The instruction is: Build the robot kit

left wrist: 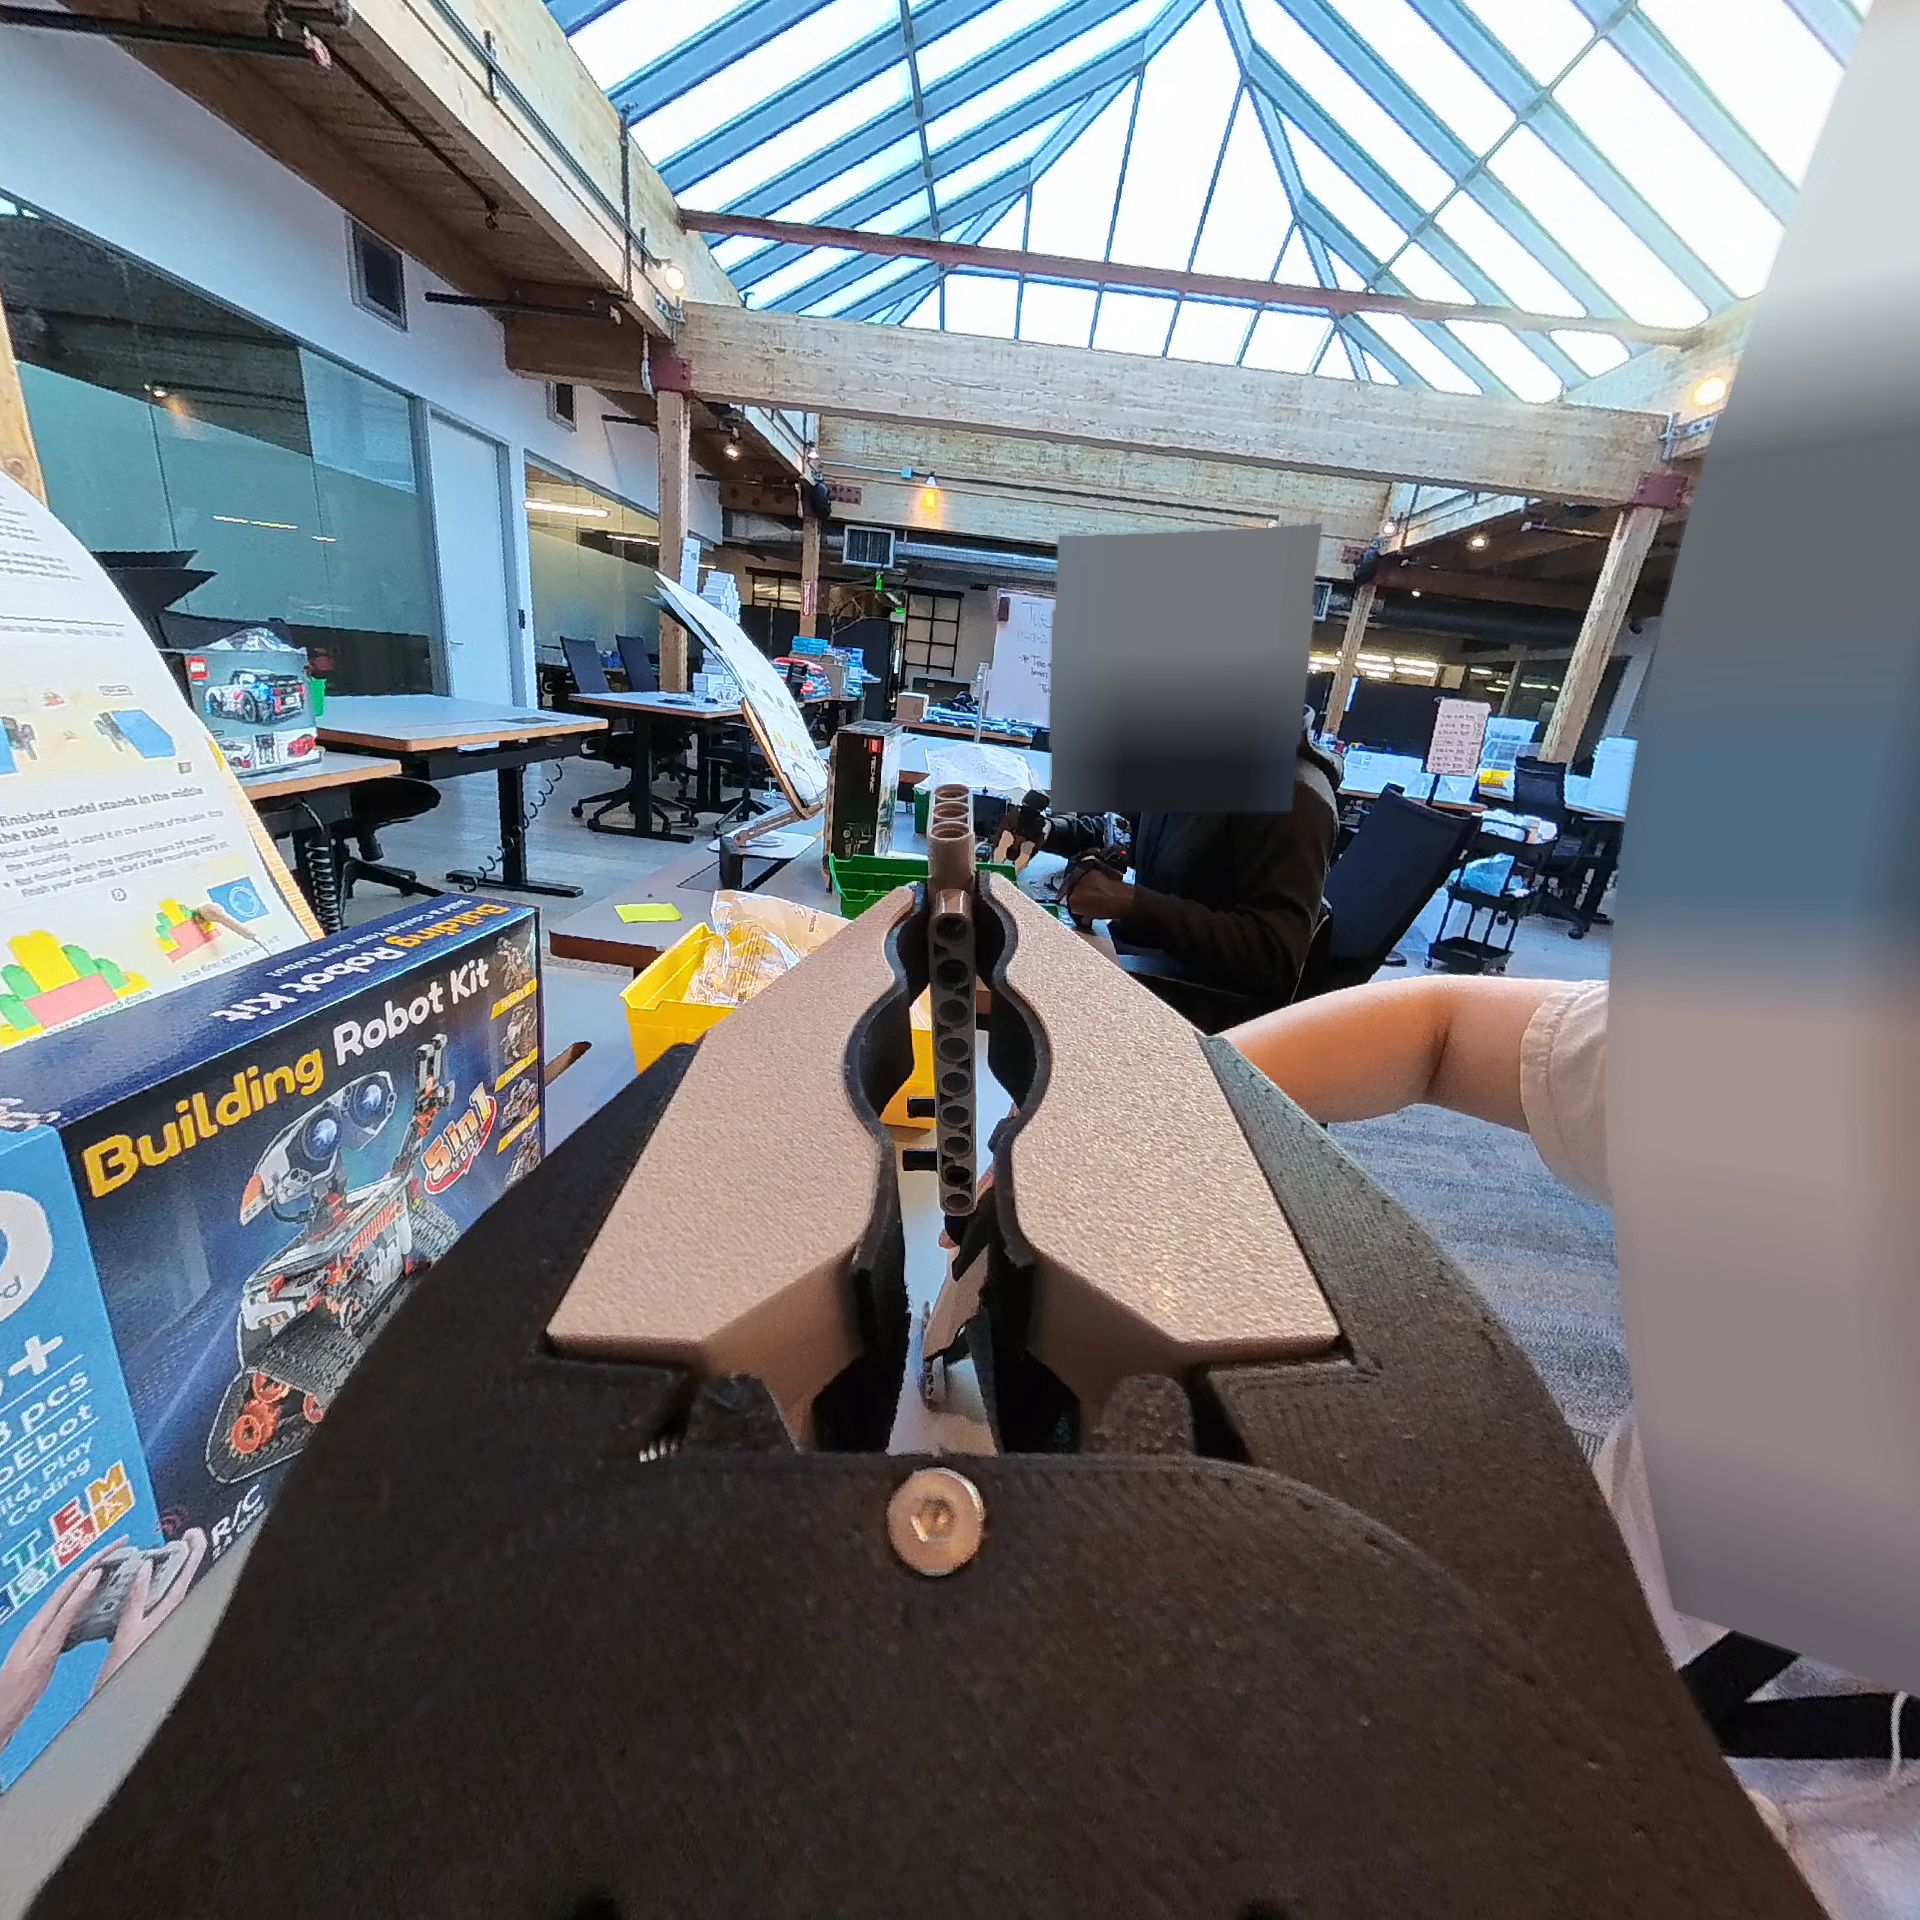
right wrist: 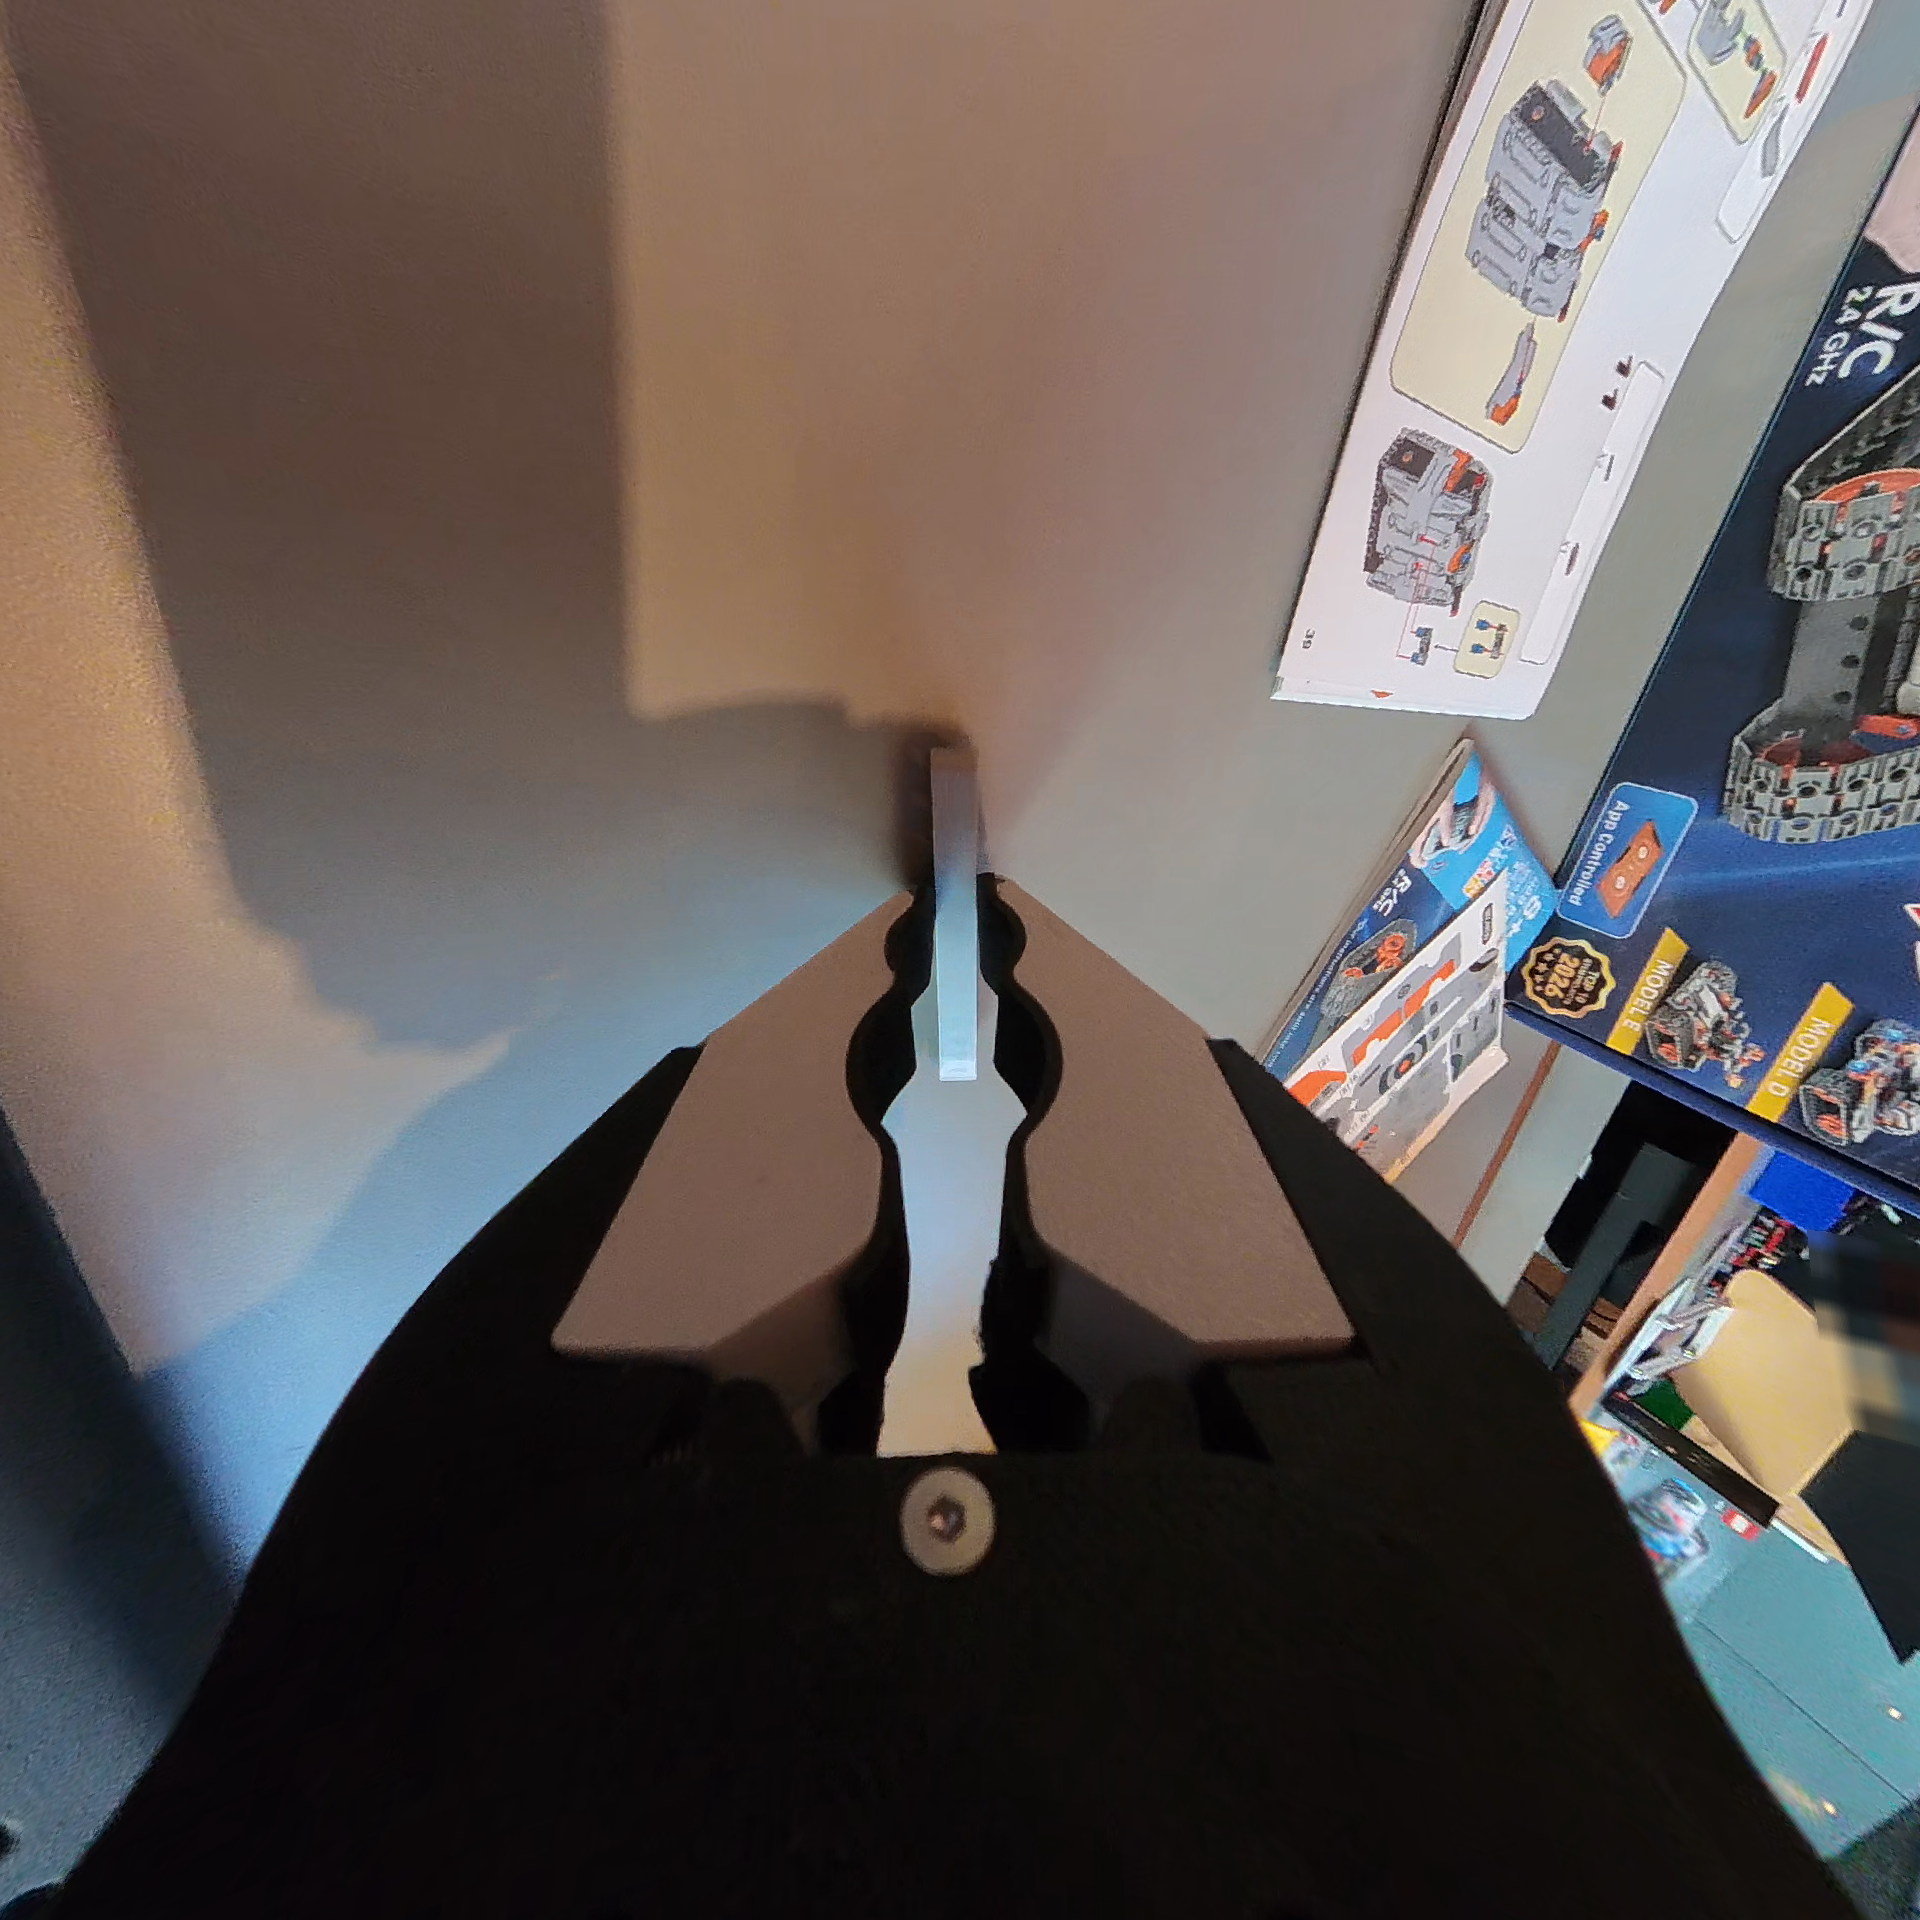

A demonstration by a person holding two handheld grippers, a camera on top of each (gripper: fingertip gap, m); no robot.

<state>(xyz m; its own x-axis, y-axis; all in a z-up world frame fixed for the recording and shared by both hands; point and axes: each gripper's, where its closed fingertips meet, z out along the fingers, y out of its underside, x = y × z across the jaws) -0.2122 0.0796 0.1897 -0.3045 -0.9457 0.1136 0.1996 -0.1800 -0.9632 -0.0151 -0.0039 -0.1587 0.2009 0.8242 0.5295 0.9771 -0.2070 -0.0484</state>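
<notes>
In the left wrist view my left gripper (left wrist: 951, 899) is shut on a long grey beam with a row of round holes (left wrist: 954, 1039), held upright and raised above the table. The beam's top end sticks out past the fingertips. In the right wrist view my right gripper (right wrist: 954, 894) is shut on a thin flat pale grey piece (right wrist: 956, 935), held edge-on close above the grey tabletop (right wrist: 1091, 520). Its far end is near or touching the tabletop; I cannot tell which.
A blue robot kit box (left wrist: 260, 1174) stands left of my left gripper, with a yellow bin (left wrist: 675, 1003) and a green bin (left wrist: 873, 878) beyond. A person's bare arm (left wrist: 1382, 1039) reaches in from the right. An open instruction booklet (right wrist: 1507, 343) and the kit box (right wrist: 1766, 727) lie right of my right gripper. Spacing between my two grippers at the tips: around 40 cm.
</notes>
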